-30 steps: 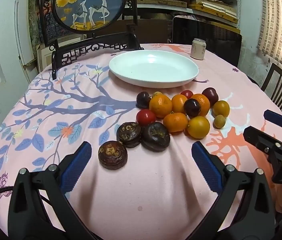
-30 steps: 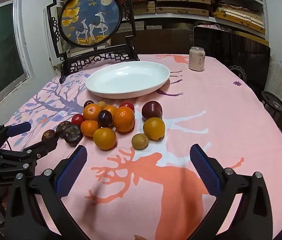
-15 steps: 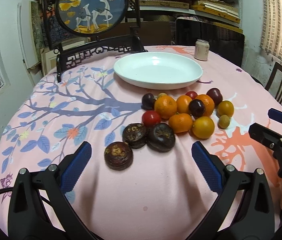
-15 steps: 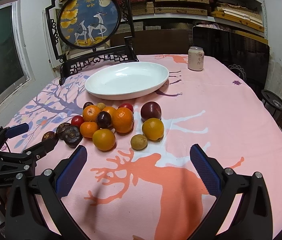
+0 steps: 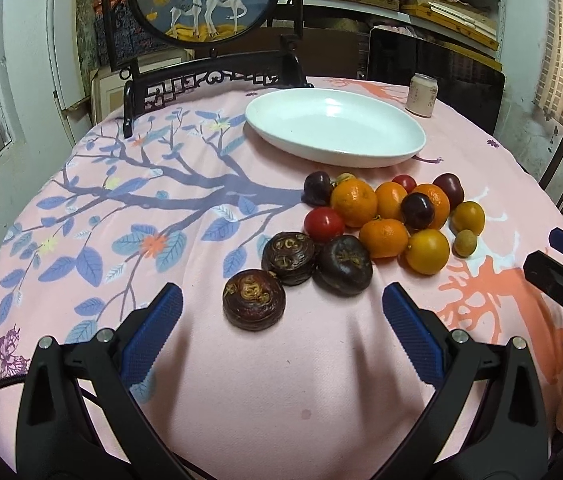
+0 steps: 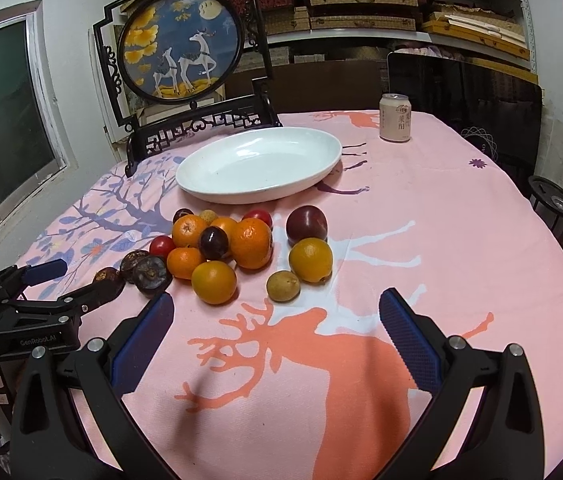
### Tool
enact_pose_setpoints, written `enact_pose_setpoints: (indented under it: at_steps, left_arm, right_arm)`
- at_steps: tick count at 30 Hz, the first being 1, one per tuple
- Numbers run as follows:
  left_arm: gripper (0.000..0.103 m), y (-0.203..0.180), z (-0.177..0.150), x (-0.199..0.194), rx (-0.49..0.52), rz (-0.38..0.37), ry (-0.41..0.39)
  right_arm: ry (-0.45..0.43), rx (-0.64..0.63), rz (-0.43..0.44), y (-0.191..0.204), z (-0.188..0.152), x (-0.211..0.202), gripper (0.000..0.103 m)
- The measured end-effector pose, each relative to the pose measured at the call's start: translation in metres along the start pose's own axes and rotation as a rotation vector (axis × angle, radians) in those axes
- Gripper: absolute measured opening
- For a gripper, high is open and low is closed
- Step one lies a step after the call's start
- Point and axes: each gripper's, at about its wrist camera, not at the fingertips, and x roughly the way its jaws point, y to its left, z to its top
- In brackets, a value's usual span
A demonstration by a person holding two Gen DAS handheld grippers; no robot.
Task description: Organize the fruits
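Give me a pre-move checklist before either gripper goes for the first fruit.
1. Left gripper jaws open, holding nothing: ok.
2. Right gripper jaws open, holding nothing: ok.
3. Plate bare, ready to take fruit: ok.
4. Nearest dark fruit sits apart from the pile, open cloth on both sides: ok.
5. Oranges packed touching their neighbours, room for jaws: not ok.
6. Can stands beyond the plate, off the path: ok.

1 plate (image 5: 409, 148), 1 can (image 5: 422, 94), approx 16 fruits (image 5: 385, 237).
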Motion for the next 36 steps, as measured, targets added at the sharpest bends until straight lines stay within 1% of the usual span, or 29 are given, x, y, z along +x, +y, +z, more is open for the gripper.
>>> enact_pose_setpoints:
  at_steps: [5,10,14,16,18,19,20,21,22,23,24,25,27,28,31,32,34,36]
  left_arm:
    - [0.101,0.001,0.001,0.004,-0.006,-0.005,0.019]
    - [0.101,0.011,0.003,0.007,-0.035,-0.008,0.033]
    - [0.101,0.024,0.002,0.012,-0.045,-0.044,0.073]
    - [0.101,0.028,0.001,0.012,-0.030,-0.028,0.072]
    - [0.101,0.030,-0.001,0.013,-0.009,0.013,0.067]
    - [0.101,0.030,-0.001,0.014,-0.006,0.011,0.074]
    - [0.099,0.030,-0.001,0.016,-0.003,-0.004,0.083]
    - [0.094,0.027,-0.001,0.018,0.012,-0.016,0.091]
    - [0.092,0.025,-0.001,0.020,0.028,-0.018,0.098]
    - [0.086,0.022,-0.001,0.021,0.043,-0.021,0.105]
    - [0.077,0.021,-0.001,0.024,0.053,-0.033,0.117]
    - [0.072,0.021,-0.001,0.026,0.054,-0.042,0.128]
    - [0.055,0.024,0.000,0.032,0.038,-0.056,0.155]
    - [0.052,0.025,0.001,0.035,0.032,-0.064,0.165]
    - [0.048,0.023,0.005,0.038,0.037,-0.070,0.161]
    - [0.044,0.021,0.005,0.039,0.044,-0.067,0.164]
    - [0.042,0.017,0.006,0.041,0.064,-0.052,0.165]
    - [0.040,0.017,0.006,0.040,0.066,-0.059,0.164]
  right_arm:
    - [-0.002,0.002,0.000,0.000,0.000,0.001,0.102]
    - [0.000,0.016,-0.003,-0.003,0.000,0.001,0.102]
    - [0.007,0.024,0.002,-0.004,0.000,0.002,0.102]
    - [0.008,0.025,0.005,-0.004,0.000,0.003,0.102]
    - [0.008,0.025,0.002,-0.004,0.000,0.002,0.102]
    - [0.009,0.025,0.003,-0.004,0.000,0.003,0.102]
    - [0.010,0.026,0.004,-0.004,-0.001,0.003,0.102]
    - [0.012,0.027,0.004,-0.004,0.000,0.003,0.102]
    - [0.013,0.028,0.005,-0.004,0.000,0.003,0.102]
    - [0.014,0.030,0.005,-0.004,-0.001,0.003,0.102]
    - [0.014,0.031,0.007,-0.005,0.000,0.003,0.102]
    - [0.015,0.033,0.009,-0.005,0.000,0.003,0.102]
    - [0.015,0.032,0.008,-0.005,0.000,0.003,0.102]
    - [0.015,0.032,0.009,-0.005,0.000,0.003,0.102]
    - [0.014,0.037,0.013,-0.006,-0.001,0.003,0.102]
    - [0.015,0.038,0.015,-0.006,0.000,0.003,0.102]
    - [0.020,0.042,0.016,-0.006,-0.001,0.004,0.102]
    - [0.022,0.048,0.020,-0.007,0.000,0.004,0.102]
